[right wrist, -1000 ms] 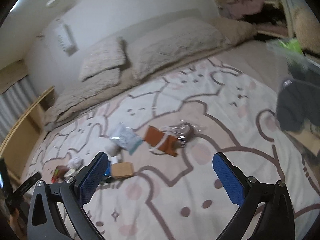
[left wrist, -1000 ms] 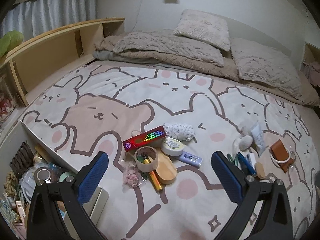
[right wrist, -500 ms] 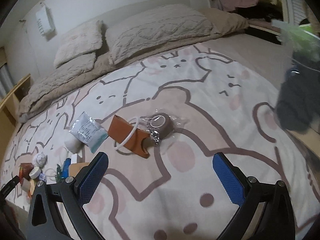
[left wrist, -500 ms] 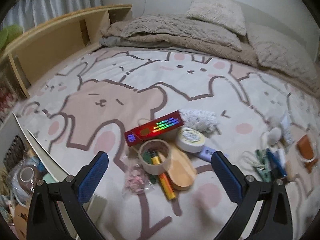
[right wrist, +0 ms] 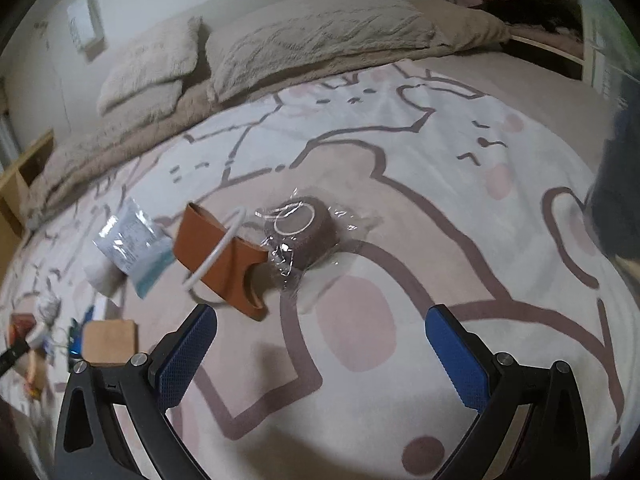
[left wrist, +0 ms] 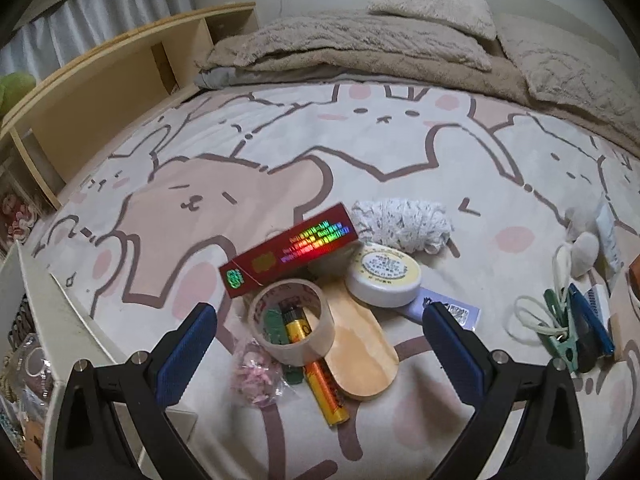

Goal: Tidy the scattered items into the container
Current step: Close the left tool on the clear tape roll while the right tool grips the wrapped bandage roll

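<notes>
My left gripper (left wrist: 320, 338) is open just above a pile on the bed: a tape roll (left wrist: 291, 326) over a yellow battery (left wrist: 320, 376), a wooden oval (left wrist: 360, 354), a red box (left wrist: 290, 254), a white round tin (left wrist: 383, 273) and a pink bead bag (left wrist: 254, 376). The white container's rim (left wrist: 48, 344) runs along the bed's left edge, with small things inside. My right gripper (right wrist: 320, 346) is open and empty, short of a wrapped brown roll (right wrist: 302, 232), an orange leather piece (right wrist: 222, 258) with a white ring (right wrist: 218, 250), and a plastic packet (right wrist: 128, 244).
A white knit bundle (left wrist: 402, 222) lies behind the tin. Green clip (left wrist: 560, 330), blue pen (left wrist: 590, 324) and cord (left wrist: 532, 318) lie at the right. Pillows (right wrist: 320, 36) and a folded blanket (left wrist: 340, 48) line the far side. A wooden shelf (left wrist: 100, 80) stands left.
Both grippers have moved forward and lower toward the bed. The left one has closed in on the tape-roll pile, the right one on the wrapped brown roll. Both stay open.
</notes>
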A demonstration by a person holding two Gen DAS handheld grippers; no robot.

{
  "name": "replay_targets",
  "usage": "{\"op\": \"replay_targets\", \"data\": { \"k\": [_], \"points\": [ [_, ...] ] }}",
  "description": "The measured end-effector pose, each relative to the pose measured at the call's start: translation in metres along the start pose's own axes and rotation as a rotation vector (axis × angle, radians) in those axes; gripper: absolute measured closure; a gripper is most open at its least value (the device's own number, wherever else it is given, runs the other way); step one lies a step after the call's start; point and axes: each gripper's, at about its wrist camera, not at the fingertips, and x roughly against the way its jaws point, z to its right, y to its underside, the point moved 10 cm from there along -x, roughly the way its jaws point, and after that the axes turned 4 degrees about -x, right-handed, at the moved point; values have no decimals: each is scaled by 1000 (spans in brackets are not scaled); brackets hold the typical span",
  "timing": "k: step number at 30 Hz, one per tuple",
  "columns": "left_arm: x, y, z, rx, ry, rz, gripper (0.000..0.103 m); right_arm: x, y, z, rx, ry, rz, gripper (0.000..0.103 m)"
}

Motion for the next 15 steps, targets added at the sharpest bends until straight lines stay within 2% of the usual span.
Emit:
{"op": "replay_targets", "data": {
  "k": [6,11,13,15],
  "points": [
    [-14,5,-2,1,-36,-26,0,-21,1,-1,40,50,-69,0],
    [-26,12,-8,22,-43,-60,1,-29,-5,-7,65,45,-81,0],
    [-30,15,-5,43,4,-71,14,-29,-9,-9,64,35,-74,0],
    [-32,16,-4,62,28,-80,16,-27,-16,-8,56,37,-58,0]
  ]
}}
